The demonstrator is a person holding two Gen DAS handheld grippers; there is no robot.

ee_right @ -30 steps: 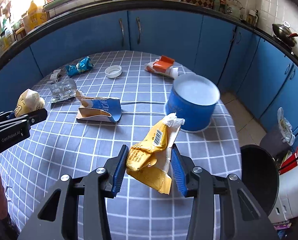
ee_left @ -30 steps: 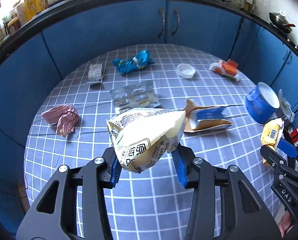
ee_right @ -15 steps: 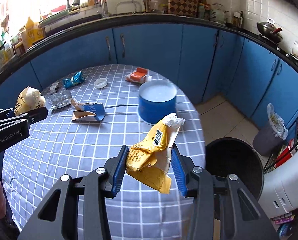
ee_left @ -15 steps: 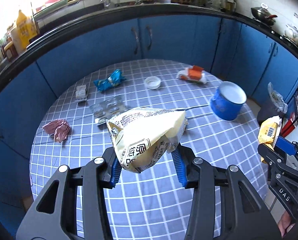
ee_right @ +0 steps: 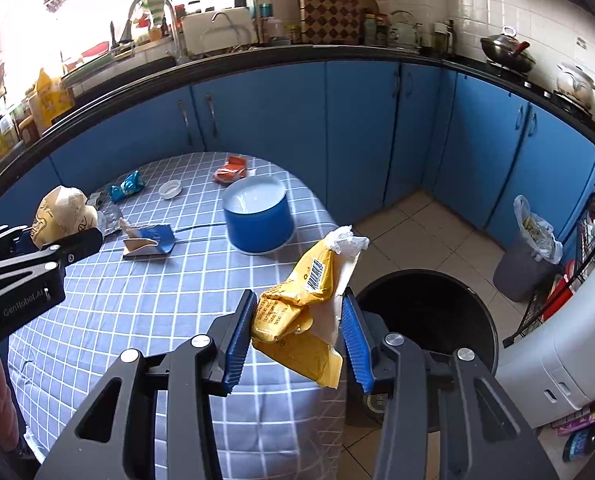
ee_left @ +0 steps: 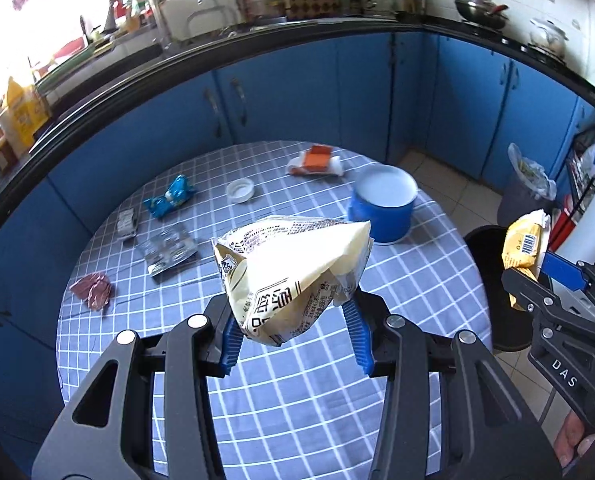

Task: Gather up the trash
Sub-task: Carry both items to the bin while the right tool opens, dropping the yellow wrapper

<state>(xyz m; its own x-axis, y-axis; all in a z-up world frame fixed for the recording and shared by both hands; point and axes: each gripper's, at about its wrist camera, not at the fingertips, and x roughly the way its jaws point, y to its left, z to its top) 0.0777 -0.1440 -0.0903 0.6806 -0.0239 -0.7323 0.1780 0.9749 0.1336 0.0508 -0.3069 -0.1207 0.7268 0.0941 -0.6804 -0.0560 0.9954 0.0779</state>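
Observation:
My left gripper (ee_left: 295,336) is shut on a crumpled cream snack bag (ee_left: 289,272) with black print, held above the checked tablecloth (ee_left: 281,412). My right gripper (ee_right: 297,336) is shut on a crumpled yellow wrapper (ee_right: 297,312) with a barcode, held over the table's right edge beside the black bin (ee_right: 429,312) on the floor. In the left wrist view the right gripper (ee_left: 537,280) and the yellow wrapper (ee_left: 523,248) show at the right, above the bin (ee_left: 481,248). The left gripper's fingers (ee_right: 37,256) and the cream bag (ee_right: 63,212) show at the left in the right wrist view.
On the table lie a blue tub (ee_left: 381,208), an orange packet (ee_left: 315,160), a white lid (ee_left: 239,191), a blue wrapper (ee_left: 169,200), a blister pack (ee_left: 169,248), a pink crumpled paper (ee_left: 93,290) and a torn blue carton (ee_right: 149,240). A grey lined bin (ee_right: 529,252) stands by the cabinets.
Both grippers have drawn back and up from the table and swung right, each still holding its trash. The black bin has come into view under the right gripper.

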